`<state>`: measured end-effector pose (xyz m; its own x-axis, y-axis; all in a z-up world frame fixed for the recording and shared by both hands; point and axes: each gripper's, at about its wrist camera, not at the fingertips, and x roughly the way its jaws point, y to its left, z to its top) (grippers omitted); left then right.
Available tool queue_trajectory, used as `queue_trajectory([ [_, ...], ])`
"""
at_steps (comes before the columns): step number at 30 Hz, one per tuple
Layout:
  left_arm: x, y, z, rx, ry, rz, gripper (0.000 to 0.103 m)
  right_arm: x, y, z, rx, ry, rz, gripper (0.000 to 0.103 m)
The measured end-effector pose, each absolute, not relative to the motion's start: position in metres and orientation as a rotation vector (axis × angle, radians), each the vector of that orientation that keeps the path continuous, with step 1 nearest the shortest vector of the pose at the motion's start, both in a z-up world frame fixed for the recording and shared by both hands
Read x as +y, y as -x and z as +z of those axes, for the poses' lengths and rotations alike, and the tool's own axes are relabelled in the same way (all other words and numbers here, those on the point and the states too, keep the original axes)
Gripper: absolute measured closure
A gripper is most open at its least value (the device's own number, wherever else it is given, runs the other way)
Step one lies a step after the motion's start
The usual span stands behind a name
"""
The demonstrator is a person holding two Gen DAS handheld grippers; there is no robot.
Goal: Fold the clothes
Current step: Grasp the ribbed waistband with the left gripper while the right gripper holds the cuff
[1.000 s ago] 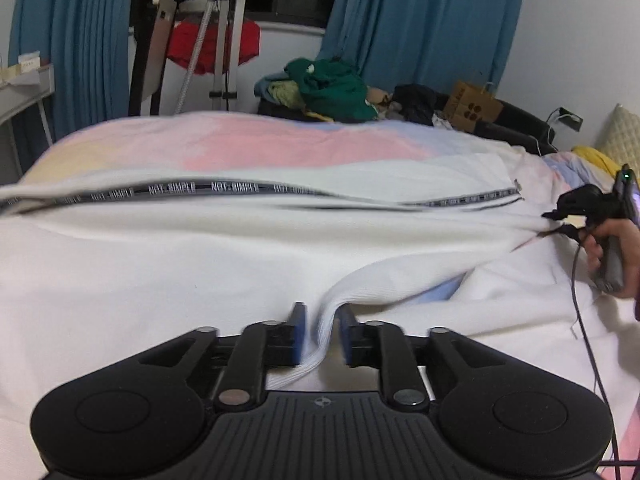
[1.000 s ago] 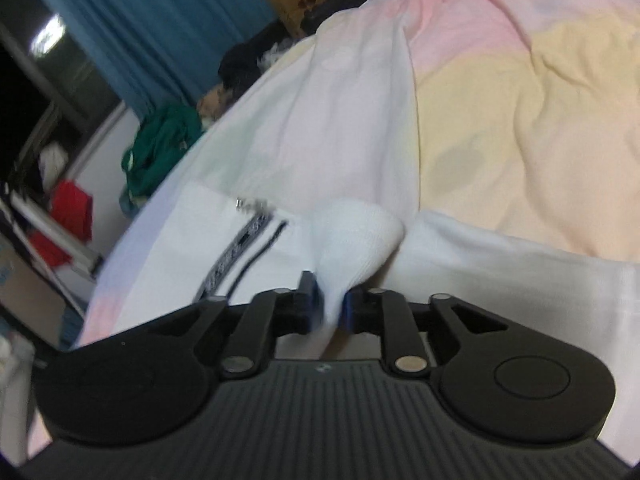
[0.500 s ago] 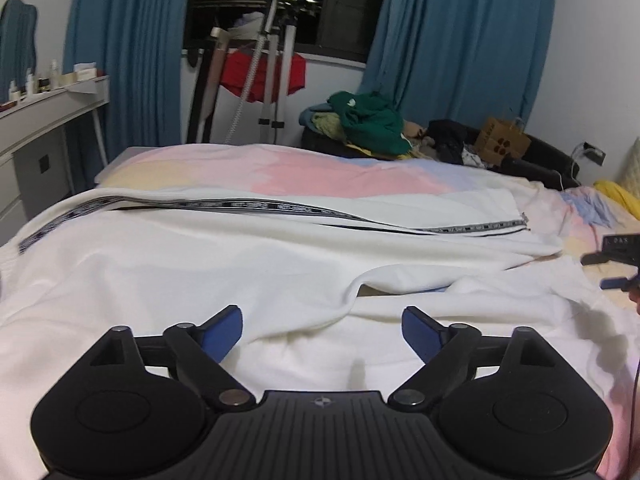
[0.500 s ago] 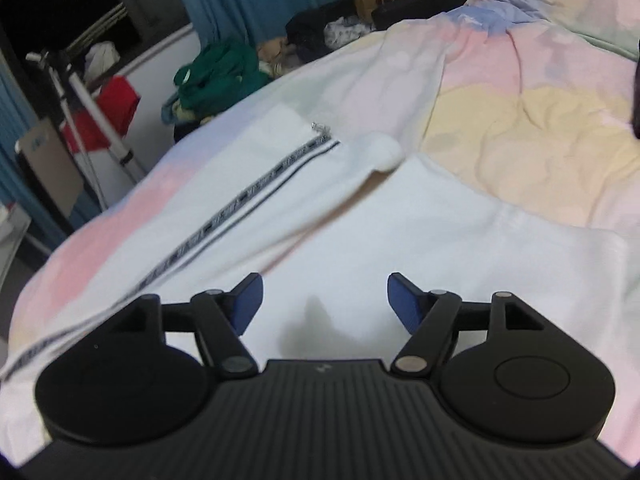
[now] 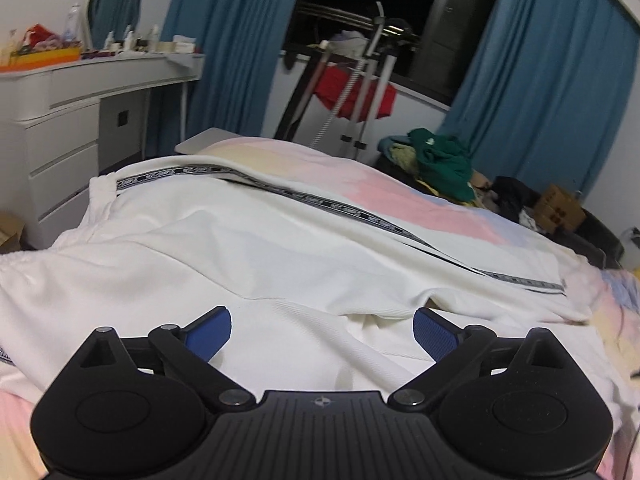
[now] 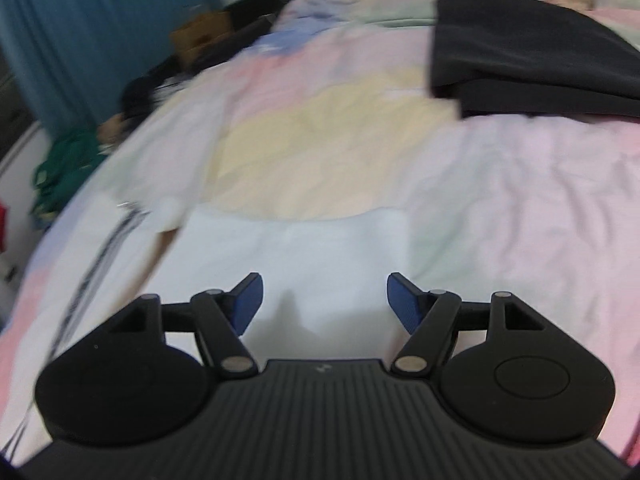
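Note:
A white garment point(image 5: 280, 264) with a black lettered stripe point(image 5: 360, 216) lies spread on the pastel bed point(image 5: 432, 204), one layer folded over another. My left gripper point(image 5: 322, 330) is open and empty, just above the white cloth. In the right wrist view the same white garment point(image 6: 288, 248) shows below my right gripper point(image 6: 324, 300), which is open and empty; the stripe point(image 6: 108, 240) runs along the left. The right view is blurred.
A folded black garment point(image 6: 532, 64) lies on the bed at the far right. A white dresser point(image 5: 80, 120) stands left of the bed. A drying rack with red cloth point(image 5: 356, 92), a green clothes pile point(image 5: 440, 164) and blue curtains point(image 5: 552, 92) stand beyond.
Both grippers were shut on folds of the white garment a second ago; both have opened and let go. The left view has swung left, the right view towards the black garment.

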<state>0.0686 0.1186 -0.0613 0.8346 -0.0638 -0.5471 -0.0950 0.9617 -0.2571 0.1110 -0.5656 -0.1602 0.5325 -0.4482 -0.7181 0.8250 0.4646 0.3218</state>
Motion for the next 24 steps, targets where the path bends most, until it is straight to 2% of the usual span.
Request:
queue_trajectory([
  [7, 0.113, -0.086, -0.076, 0.623, 0.341, 0.046, 0.004, -0.587, -0.108, -0.194, 0.638, -0.884, -0.819, 0.031],
  [14, 0.12, -0.086, -0.077, 0.605, 0.398, 0.094, 0.004, -0.569, -0.127, -0.184, 0.565, -0.855, -0.612, 0.031],
  [16, 0.126, -0.081, -0.073, 0.585, 0.413, 0.138, 0.004, -0.572, -0.128, -0.185, 0.568, -0.874, -0.614, 0.041],
  [18, 0.133, -0.073, -0.066, 0.556, 0.423, 0.194, 0.004, -0.576, -0.126, -0.189, 0.585, -0.897, -0.632, 0.067],
  [20, 0.142, -0.067, -0.055, 0.529, 0.432, 0.235, 0.004, -0.578, -0.123, -0.191, 0.6, -0.887, -0.657, 0.085],
  [23, 0.158, -0.05, -0.04, 0.503, 0.489, 0.262, 0.004, -0.577, -0.119, -0.187, 0.587, -0.859, -0.68, 0.095],
  [24, 0.164, -0.043, -0.034, 0.496, 0.508, 0.27, 0.004, -0.576, -0.117, -0.185, 0.582, -0.848, -0.687, 0.096],
])
